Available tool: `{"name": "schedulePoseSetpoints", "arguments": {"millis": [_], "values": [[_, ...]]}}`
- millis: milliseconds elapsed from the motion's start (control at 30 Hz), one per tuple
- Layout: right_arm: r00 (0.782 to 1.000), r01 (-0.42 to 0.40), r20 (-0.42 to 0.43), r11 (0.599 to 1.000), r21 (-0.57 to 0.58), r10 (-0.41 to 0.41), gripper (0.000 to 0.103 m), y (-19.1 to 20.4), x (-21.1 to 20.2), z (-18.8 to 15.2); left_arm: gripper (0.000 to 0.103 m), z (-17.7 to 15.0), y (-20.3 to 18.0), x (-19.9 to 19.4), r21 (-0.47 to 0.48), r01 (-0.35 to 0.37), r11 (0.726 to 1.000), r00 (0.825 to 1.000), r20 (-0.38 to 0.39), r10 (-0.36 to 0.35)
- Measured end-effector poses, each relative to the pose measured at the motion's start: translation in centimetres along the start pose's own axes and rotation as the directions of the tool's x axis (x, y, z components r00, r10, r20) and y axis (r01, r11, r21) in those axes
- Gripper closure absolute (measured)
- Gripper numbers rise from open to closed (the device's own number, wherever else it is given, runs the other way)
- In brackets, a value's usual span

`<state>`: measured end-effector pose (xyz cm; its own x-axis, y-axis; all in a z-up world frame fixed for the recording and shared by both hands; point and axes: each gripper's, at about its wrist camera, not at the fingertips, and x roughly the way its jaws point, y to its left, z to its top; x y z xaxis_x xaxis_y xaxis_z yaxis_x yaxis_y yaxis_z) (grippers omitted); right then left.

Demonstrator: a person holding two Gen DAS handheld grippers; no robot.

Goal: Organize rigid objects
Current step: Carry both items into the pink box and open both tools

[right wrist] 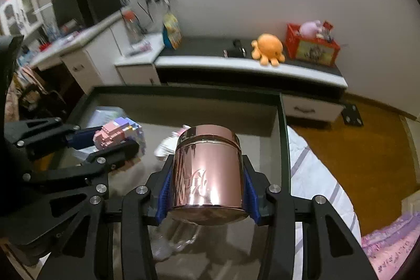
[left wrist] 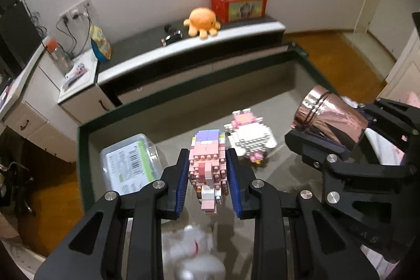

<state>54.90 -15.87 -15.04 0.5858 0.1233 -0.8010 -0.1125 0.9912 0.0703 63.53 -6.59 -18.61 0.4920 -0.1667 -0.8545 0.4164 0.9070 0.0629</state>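
Note:
My left gripper [left wrist: 208, 164] is shut on a pink and lilac brick-built figure [left wrist: 207, 162] and holds it above the glass table [left wrist: 183, 112]. It also shows in the right wrist view [right wrist: 105, 146] with the figure [right wrist: 115, 137]. My right gripper [right wrist: 207, 183] is shut on a shiny rose-gold canister [right wrist: 207, 172], held above the table; in the left wrist view the canister [left wrist: 330, 117] is at the right. A second white and pink brick figure [left wrist: 249, 138] lies on the table beyond my left gripper.
A clear plastic box with a barcode label [left wrist: 131, 162] lies on the table's left part. A blurred white object [left wrist: 191, 253] lies below my left gripper. Behind the table stands a low cabinet [left wrist: 183, 43] with an orange plush octopus [left wrist: 203, 22] and a red crate [left wrist: 239, 5]. Bedding [right wrist: 315, 175] lies right of the table.

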Motion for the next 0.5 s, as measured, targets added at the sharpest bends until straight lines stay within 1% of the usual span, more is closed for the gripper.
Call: {"name": "schedulePoseSetpoints", "arguments": {"millis": [67,200,300,333,367,433,467,500], "values": [[0.999,0.014,-0.035,1.0,-0.001,-0.014,0.055,-0.4,1.1,0.1,0.075,0.1,-0.3,1.1,0.011,-0.014,1.0,1.0,-0.019,0.014],[0.997,0.022,-0.077,1.0,0.009,-0.021,0.055,-0.9,2.3,0.3,0.074,0.1,-0.5,1.6,0.02,-0.032,0.999,0.999,-0.012,0.032],[0.996,0.026,-0.082,1.0,0.012,-0.025,0.054,-1.0,2.1,0.6,0.073,-0.1,-0.6,1.1,0.029,-0.053,0.998,0.999,0.004,0.053],[0.997,0.024,-0.072,1.0,0.014,-0.023,0.051,-1.0,1.9,0.6,0.069,-0.2,-0.6,0.6,0.028,-0.072,0.997,0.997,0.017,0.072],[0.998,0.027,-0.06,0.999,0.02,-0.026,0.043,-1.1,1.8,0.8,0.065,-0.2,-0.5,0.4,0.019,-0.086,0.996,0.996,0.028,0.085],[0.999,0.04,-0.032,0.998,0.049,-0.038,0.036,-1.5,1.1,0.8,0.039,-0.6,0.3,-0.9,-0.016,-0.109,0.994,0.992,0.062,0.11],[1.0,0.015,-0.009,0.998,0.063,-0.015,0.032,-1.7,0.4,0.9,0.034,-0.8,0.6,-1.6,-0.03,-0.11,0.993,0.99,0.084,0.112],[1.0,0.016,0.011,0.997,0.071,-0.016,0.028,-1.8,-0.3,0.8,0.027,-1.2,1.0,-2.5,-0.045,-0.104,0.994,0.988,0.109,0.108]]}}
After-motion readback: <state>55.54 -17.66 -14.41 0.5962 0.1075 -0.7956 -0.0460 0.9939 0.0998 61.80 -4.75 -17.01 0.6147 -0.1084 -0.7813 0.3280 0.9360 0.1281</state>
